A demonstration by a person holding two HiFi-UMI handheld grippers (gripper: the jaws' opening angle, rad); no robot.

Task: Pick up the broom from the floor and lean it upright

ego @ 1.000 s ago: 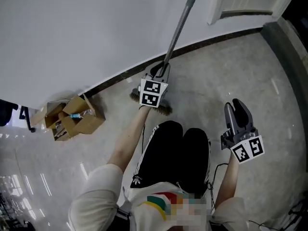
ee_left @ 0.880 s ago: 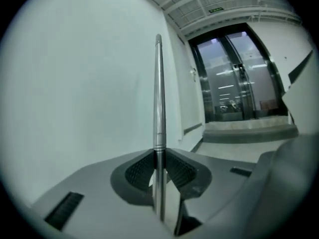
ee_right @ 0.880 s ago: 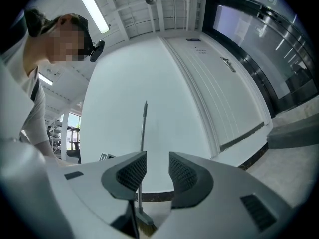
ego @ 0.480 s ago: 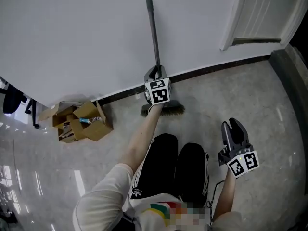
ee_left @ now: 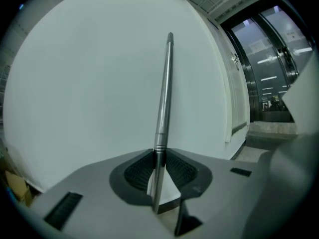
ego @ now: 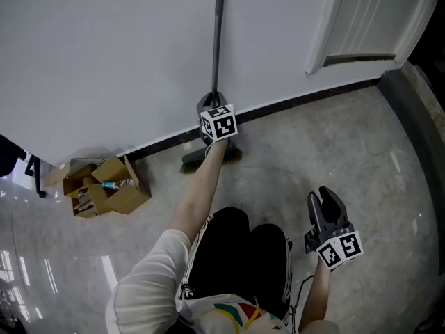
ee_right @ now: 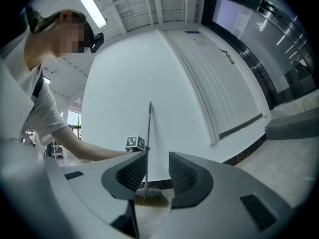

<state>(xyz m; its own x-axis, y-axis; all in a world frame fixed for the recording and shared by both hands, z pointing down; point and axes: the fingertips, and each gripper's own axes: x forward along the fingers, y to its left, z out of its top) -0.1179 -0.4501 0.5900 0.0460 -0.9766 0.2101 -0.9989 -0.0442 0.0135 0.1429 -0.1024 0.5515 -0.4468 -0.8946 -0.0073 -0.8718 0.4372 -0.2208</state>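
The broom stands nearly upright, its grey metal handle (ego: 217,40) against the white wall and its bristle head (ego: 208,157) on the floor by the dark baseboard. My left gripper (ego: 211,101) is shut on the handle low down, just above the head. In the left gripper view the handle (ee_left: 163,98) rises from between the ribbed pads of that gripper (ee_left: 158,159). My right gripper (ego: 321,200) hangs open and empty lower right, away from the broom. In the right gripper view the distant broom (ee_right: 148,148) shows through the gap of that gripper (ee_right: 152,171).
An open cardboard box (ego: 104,184) with odds and ends sits by the wall at left. A white panelled door (ego: 368,19) is at upper right, with a dark raised threshold (ego: 417,96) beside it. The person's legs in black trousers (ego: 236,249) are below.
The broom handle has swung from leaning right to nearly upright against the wall, with the left gripper still on it. The right gripper has sunk lower in the head view.
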